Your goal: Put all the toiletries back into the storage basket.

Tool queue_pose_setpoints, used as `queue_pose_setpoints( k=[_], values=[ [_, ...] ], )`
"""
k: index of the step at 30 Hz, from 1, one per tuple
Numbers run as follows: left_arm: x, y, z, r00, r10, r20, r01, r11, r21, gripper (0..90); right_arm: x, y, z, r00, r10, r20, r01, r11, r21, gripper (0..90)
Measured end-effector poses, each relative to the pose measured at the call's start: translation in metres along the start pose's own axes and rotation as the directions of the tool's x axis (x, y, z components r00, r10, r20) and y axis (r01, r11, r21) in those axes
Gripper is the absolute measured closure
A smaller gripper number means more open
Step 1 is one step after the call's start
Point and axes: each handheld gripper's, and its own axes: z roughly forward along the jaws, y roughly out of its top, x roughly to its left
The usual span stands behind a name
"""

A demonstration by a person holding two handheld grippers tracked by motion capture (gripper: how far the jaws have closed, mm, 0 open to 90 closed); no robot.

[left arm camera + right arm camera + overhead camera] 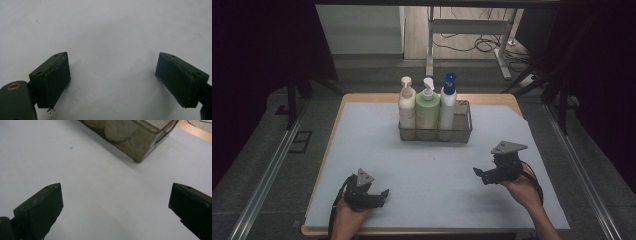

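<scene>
A wire basket stands near the far edge of the tabletop. Three pump bottles stand upright in it, side by side: a cream bottle on the left, a green bottle in the middle and a white bottle with a blue top on the right.

The left gripper rests low near the person's side, fingers wide open with nothing between them. The right gripper is closer to the basket and points toward it. Its fingers are wide open and hold nothing.

It looks like a bottle is about to be picked up. Next, the right gripper would need to go up to a bottle, put one finger on each side, and squeeze gently so the bottle does not tip.
</scene>
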Motion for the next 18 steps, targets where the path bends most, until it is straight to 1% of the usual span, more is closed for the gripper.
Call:
queue_pose_setpoints(
  k=[8,12,18],
  values=[
    [0.0,0.0,0.0,1.0,0.0,0.0,0.0,1.0,0.0,12.2,0.004,-0.03,0.002,0.9998,0.016,0.009,-0.017,0.999,0.028,0.0],
    [0.0,0.0,0.0,1.0,0.0,0.0,0.0,1.0,-0.001,12.2,0.005,-0.043,0.006,0.9994,0.035,0.002,-0.035,0.999,0.028,0.0],
    [0.0,0.0,0.0,1.0,0.0,-0.001,0.0,1.0,-0.001,12.2,0.005,-0.06,0.013,0.9987,0.05,-0.005,-0.05,0.998,0.044,0.0]
  ],
)
